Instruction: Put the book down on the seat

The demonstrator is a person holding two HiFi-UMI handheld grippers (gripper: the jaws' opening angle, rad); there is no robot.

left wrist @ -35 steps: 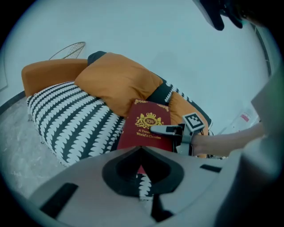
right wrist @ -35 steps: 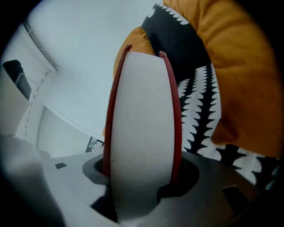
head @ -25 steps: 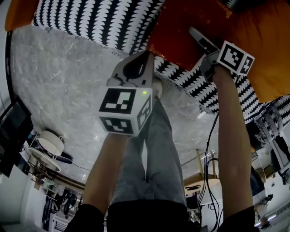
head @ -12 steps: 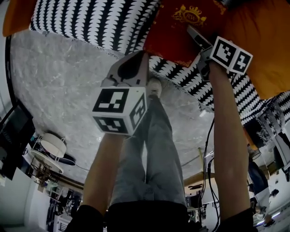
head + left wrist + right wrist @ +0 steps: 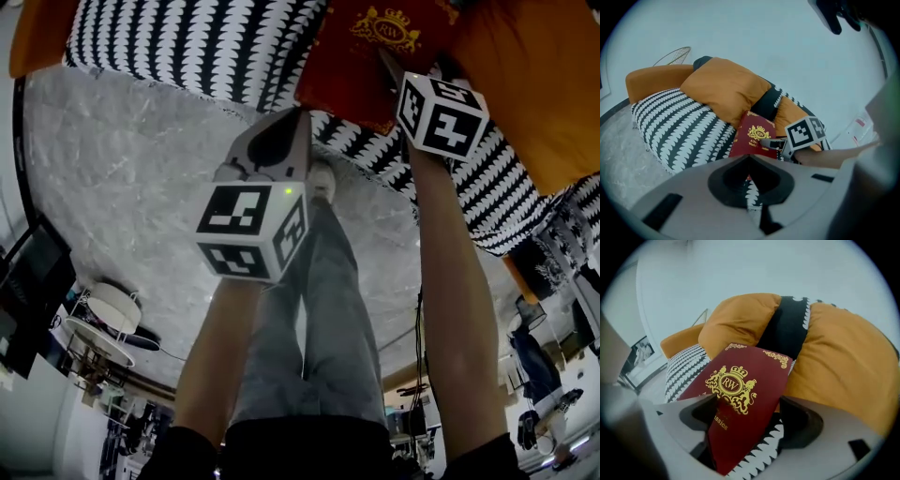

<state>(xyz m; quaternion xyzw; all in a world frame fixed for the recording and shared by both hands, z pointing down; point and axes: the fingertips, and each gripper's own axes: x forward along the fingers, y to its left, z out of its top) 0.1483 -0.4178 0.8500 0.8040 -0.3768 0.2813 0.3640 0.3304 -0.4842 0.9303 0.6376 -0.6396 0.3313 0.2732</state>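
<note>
The red book (image 5: 740,399) rested on the patterned seat (image 5: 679,126). Only its own view showed the right gripper (image 5: 750,422) released, jaws just opened astride the book; the left gripper (image 5: 749,159) was clenched, empty.

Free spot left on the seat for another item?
Bare: the long stretch of the black-and-white patterned seat between the orange bolster and the dark red gold-crested book. Crowded: the book end, hemmed in by the big orange cushions.

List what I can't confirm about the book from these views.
- Head view: the book runs off the top edge.
- Left gripper view: the left tool hides its lower edge; title print too small to read.
- Every view: the book itself hides its contact with the seat.
</note>
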